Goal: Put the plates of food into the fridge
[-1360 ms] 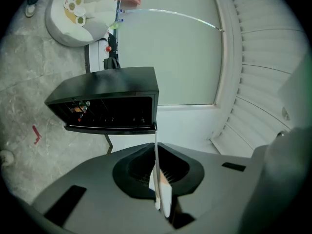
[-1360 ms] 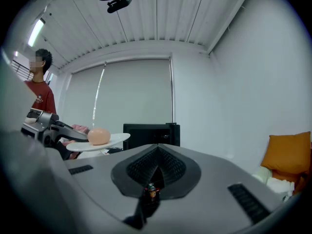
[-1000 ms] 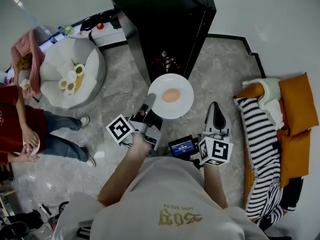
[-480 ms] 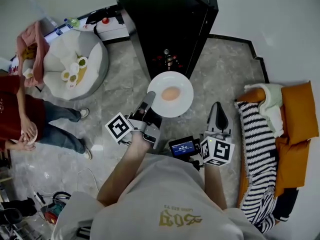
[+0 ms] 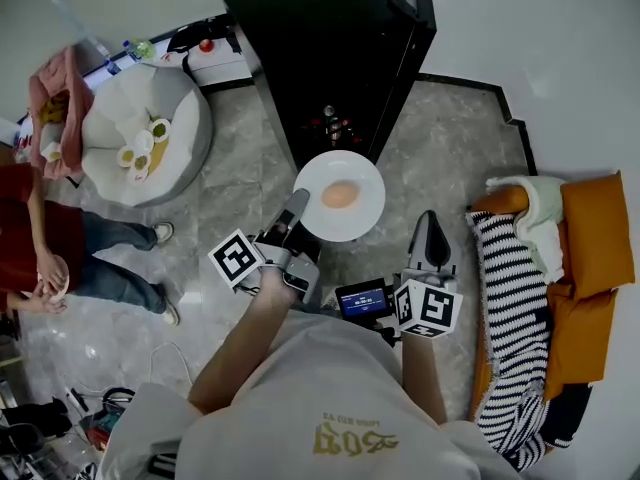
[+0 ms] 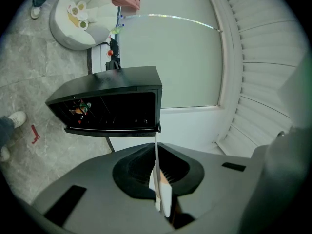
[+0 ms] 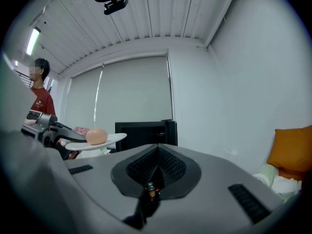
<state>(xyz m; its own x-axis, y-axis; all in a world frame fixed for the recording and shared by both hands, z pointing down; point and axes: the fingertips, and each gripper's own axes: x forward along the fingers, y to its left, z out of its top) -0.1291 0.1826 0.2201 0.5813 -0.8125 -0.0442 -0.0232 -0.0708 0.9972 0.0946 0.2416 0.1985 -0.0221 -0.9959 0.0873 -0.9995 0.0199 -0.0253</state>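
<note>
My left gripper is shut on the near rim of a white plate that carries a round orange-tan piece of food. I hold the plate level in the air just in front of the black fridge. In the left gripper view the plate's edge stands pinched between the jaws, with the fridge ahead. My right gripper hangs to the right of the plate, shut and empty. In the right gripper view its jaws are together, and the plate and fridge show to the left.
Bottles show low in the fridge's front. A round white seat with several small dishes stands at the left, beside a person in red. An orange cushion and a striped blanket lie at the right.
The plate stays in my left gripper in front of the fridge. The person at the left has shifted a little; the view has drifted slightly.
</note>
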